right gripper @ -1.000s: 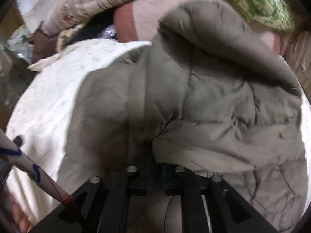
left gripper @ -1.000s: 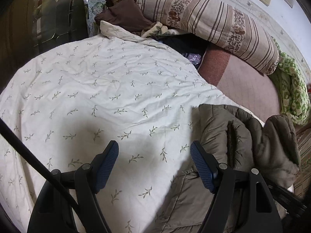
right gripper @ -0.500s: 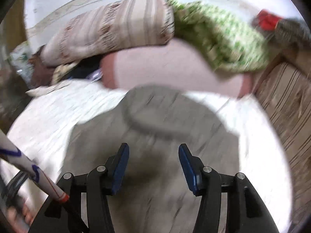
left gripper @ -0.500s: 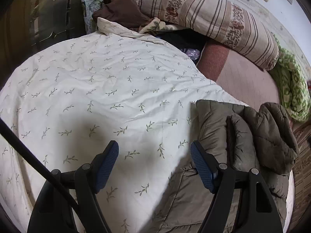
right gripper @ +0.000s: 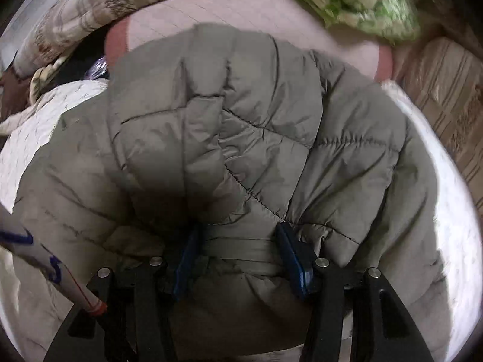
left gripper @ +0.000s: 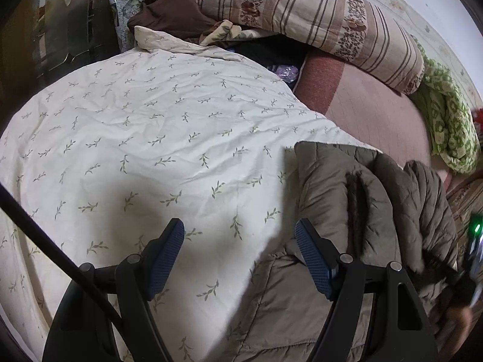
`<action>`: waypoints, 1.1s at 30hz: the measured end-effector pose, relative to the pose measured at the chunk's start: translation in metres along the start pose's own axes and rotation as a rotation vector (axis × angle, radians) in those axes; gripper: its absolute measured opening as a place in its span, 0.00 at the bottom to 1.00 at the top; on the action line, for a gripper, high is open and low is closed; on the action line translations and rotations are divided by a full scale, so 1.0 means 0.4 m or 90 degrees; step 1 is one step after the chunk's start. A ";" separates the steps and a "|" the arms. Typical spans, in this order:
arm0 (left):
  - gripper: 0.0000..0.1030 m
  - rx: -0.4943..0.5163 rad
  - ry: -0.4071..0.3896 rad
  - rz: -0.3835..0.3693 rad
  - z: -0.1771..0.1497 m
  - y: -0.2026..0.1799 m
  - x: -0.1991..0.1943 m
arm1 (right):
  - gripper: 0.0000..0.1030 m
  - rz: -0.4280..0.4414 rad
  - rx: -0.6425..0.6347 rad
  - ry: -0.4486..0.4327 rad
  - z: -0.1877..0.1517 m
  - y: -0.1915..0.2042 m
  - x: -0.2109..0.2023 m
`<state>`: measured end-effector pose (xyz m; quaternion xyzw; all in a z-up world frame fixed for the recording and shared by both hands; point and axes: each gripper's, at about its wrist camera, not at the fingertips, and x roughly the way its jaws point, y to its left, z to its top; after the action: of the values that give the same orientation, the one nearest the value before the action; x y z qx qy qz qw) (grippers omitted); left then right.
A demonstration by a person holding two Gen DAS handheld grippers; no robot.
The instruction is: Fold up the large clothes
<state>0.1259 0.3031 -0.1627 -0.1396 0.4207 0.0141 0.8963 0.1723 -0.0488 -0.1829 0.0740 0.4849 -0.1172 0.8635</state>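
Your right gripper (right gripper: pixel 238 256) has its jaws apart, with a flat band of the olive quilted jacket (right gripper: pixel 241 138) lying between the blue pads (right gripper: pixel 291 256); whether they press it you cannot tell. Half a second ago those jaws hung wide above a blurred jacket; now the fabric fills your view. A white tube with blue marks (right gripper: pixel 54 271) crosses your lower left corner.

Your left gripper (left gripper: pixel 241 256) hovers with jaws wide apart and nothing between them, over the cream leaf-print quilt (left gripper: pixel 151 138). Its right pad sits over the jacket's (left gripper: pixel 347 199) edge. It has barely shifted since the earlier frames. A black cable (left gripper: pixel 54 247) cuts across the lower left.

The jacket lies bunched on the quilt's right side, its far part doubled over in dark folds. Beyond it runs a pink mattress (left gripper: pixel 374 111), then a striped bolster (left gripper: pixel 317 21), a green patterned blanket (left gripper: pixel 446 123) and a brown garment (left gripper: pixel 172 15).

The jacket's near end is cut off by the frame, and the right view's edges are blurred.
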 end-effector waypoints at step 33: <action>0.73 0.037 0.014 0.000 -0.018 -0.023 -0.005 | 0.67 0.030 0.044 -0.004 -0.009 -0.084 -0.110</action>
<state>0.1204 0.2926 -0.1635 -0.1134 0.4307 0.0005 0.8954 0.1381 -0.0747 -0.1476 0.1147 0.4763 -0.1137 0.8643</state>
